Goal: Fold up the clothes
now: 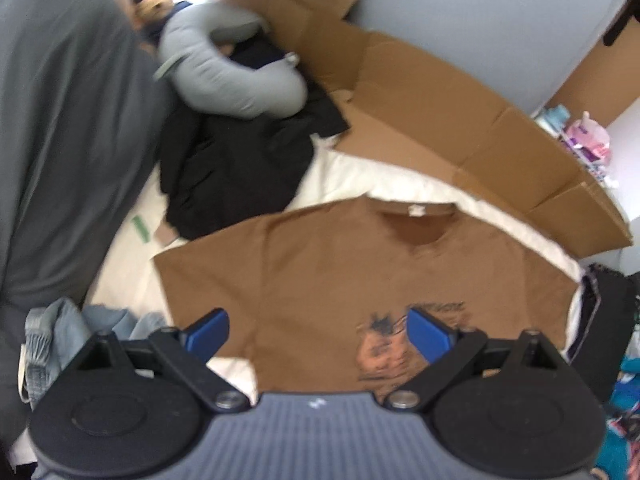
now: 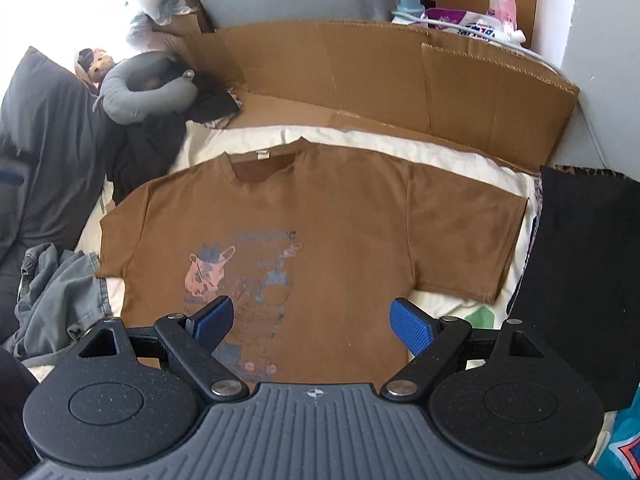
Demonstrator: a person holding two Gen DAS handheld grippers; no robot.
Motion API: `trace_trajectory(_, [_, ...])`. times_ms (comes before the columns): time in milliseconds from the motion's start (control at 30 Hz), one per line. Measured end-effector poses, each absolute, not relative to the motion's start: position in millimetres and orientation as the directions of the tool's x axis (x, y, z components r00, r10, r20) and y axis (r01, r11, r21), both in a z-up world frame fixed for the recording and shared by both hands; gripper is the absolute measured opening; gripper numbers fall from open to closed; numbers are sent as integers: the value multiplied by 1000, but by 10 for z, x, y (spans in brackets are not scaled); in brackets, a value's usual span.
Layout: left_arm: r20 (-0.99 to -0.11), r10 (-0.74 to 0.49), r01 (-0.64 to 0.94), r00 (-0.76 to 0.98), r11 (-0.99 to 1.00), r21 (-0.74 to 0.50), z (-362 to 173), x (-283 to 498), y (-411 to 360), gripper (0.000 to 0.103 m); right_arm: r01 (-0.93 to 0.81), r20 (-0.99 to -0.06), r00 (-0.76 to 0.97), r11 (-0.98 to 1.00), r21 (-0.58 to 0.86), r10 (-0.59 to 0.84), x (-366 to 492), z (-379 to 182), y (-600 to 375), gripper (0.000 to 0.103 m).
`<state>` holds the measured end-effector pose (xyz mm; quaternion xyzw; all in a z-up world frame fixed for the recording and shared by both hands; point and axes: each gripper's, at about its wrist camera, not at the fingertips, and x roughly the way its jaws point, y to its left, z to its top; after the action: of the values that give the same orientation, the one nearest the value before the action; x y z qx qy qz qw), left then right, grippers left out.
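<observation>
The brown T-shirt [image 2: 320, 232] lies face up and spread flat on the cream sheet [image 2: 452, 152] of the bed, collar toward the cardboard [image 2: 360, 68] that stands along the far edge, hem toward the near edge. Both short sleeves are extended: one reaches toward the grey trousers [image 2: 52, 296] at the left edge, the other toward the black cloth [image 2: 580, 264] at the right edge. No fold shows in the shirt yet, so the step in hand appears to be the approach for the first fold.

The right gripper [image 2: 310, 322] hangs above the lower body of the shirt, near the printed graphic [image 2: 240, 280]. Its jaws stand wide apart and hold nothing. The left gripper [image 1: 318, 334] hangs above the shirt's chest, jaws likewise wide and empty. The left wrist view is blurred, so fine detail there cannot be read.

Recommended procedure, as a judgement:
- Each gripper takes one point on the same side of the garment, one at the shoulder and one at the hem.
- The jaws close on a full pinch of both fabric layers; a shallow pinch risks lifting the top layer alone.
- Both points travel together across the chest, with the fabric kept low, so that the crease stays straight.
- The dark clothing pile [image 1: 236, 168] near the far left corner lies close to one sleeve; it should not be snagged.
</observation>
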<state>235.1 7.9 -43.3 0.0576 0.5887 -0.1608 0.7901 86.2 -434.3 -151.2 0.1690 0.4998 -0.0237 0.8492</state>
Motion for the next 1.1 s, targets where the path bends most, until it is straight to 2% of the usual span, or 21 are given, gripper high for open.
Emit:
trace_trajectory(300, [-955, -205, 352, 216, 928, -120, -227, 2473, -970, 97, 174, -827, 542, 942, 285, 150, 1025, -1229, -4311, 90])
trace_trajectory(567, [-955, -215, 396, 206, 911, -119, -382, 2430, -1741, 97, 186, -790, 602, 941, 284, 119, 1100, -1104, -4393, 90])
trace_trajectory(900, [-936, -283, 447, 208, 879, -166, -787, 2202, -2369, 97, 184, -795, 592, 937, 297, 135, 1120, -1425, -4673, 90])
trace_trajectory(1100, [-920, -328, 523, 214, 834, -175, -1032, 1989, -2672, 97, 214, -780, 620, 936, 278, 90, 1146, -1686, -4900, 90])
